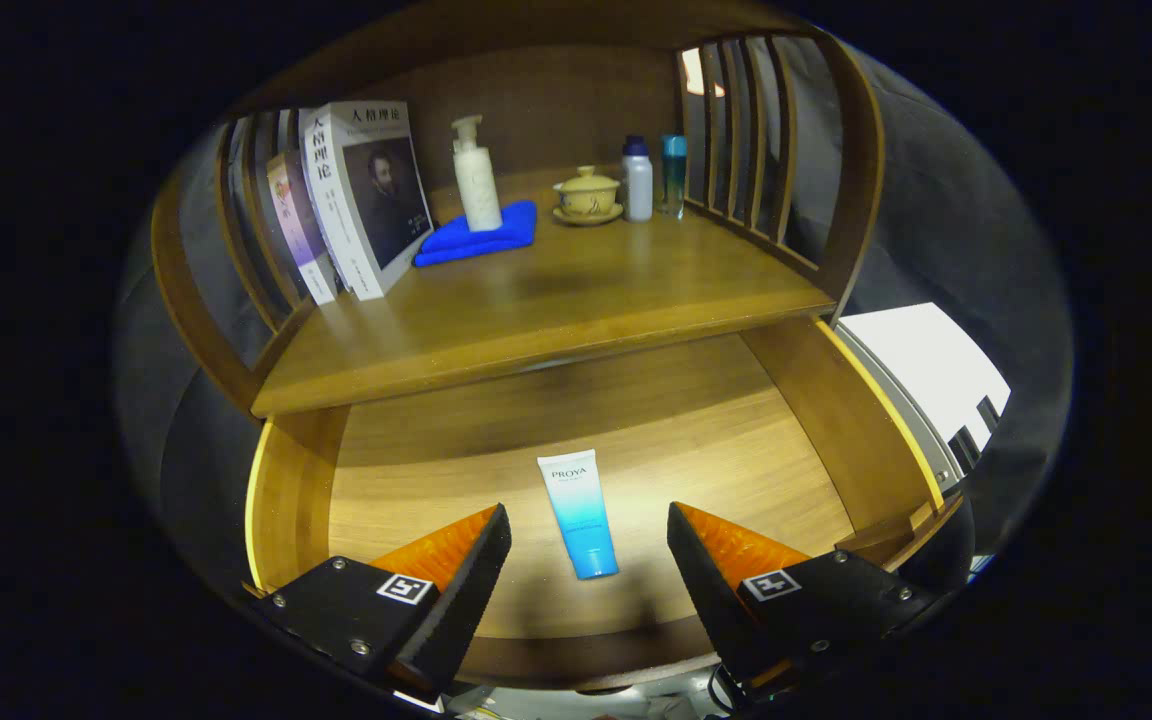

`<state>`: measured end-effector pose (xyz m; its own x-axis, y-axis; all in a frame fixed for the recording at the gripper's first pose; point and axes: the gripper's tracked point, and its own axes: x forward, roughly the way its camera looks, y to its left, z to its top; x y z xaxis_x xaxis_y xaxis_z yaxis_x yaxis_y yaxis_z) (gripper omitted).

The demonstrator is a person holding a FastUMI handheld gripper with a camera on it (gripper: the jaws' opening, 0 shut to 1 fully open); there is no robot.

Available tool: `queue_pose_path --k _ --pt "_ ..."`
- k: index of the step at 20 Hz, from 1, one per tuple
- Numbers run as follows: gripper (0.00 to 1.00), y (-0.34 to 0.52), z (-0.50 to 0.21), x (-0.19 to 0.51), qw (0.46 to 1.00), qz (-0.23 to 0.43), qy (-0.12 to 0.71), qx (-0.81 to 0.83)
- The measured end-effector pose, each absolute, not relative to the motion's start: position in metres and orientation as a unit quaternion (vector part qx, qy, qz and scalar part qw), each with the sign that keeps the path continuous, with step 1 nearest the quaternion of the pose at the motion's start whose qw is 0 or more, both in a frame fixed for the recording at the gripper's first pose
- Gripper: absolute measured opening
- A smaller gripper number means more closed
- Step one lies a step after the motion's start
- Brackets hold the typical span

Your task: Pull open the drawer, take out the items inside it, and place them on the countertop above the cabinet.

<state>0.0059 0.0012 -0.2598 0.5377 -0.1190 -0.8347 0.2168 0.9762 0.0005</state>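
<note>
Drawer [396, 480] smooth wood; tube [578, 512] glossy plastic; countertop [576, 290] polished wood; towel [476, 235] soft cloth.

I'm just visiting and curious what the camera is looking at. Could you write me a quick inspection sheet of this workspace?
Surface: wooden countertop above the cabinet, bare along its front.
Job's things: drawer pulled open; one tube lies flat on its floor.
Clutter: at the back of the countertop, books leaning, pump bottle standing on a folded blue cloth, lidded cup on a saucer, two small bottles.
Grippers: gripper open, fingers either side of the tube's near end, not touching it.
Cables: a dark cable below the gripper, partly hidden.
Surroundings: slatted wooden side rails; dark cloth wall; white object beside the cabinet, unclear.
</note>
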Motion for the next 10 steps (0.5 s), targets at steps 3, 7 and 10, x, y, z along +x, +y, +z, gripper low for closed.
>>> queue_pose_path --k 3,7,10 --pt "0.97 0.001 -0.280 0.010 0.856 -0.092 0.508 0.030" --pt "0.97 -0.001 -0.301 0.013 0.833 -0.086 0.546 0.006" --pt "0.96 -0.007 -0.317 0.011 0.815 -0.088 0.573 -0.013"
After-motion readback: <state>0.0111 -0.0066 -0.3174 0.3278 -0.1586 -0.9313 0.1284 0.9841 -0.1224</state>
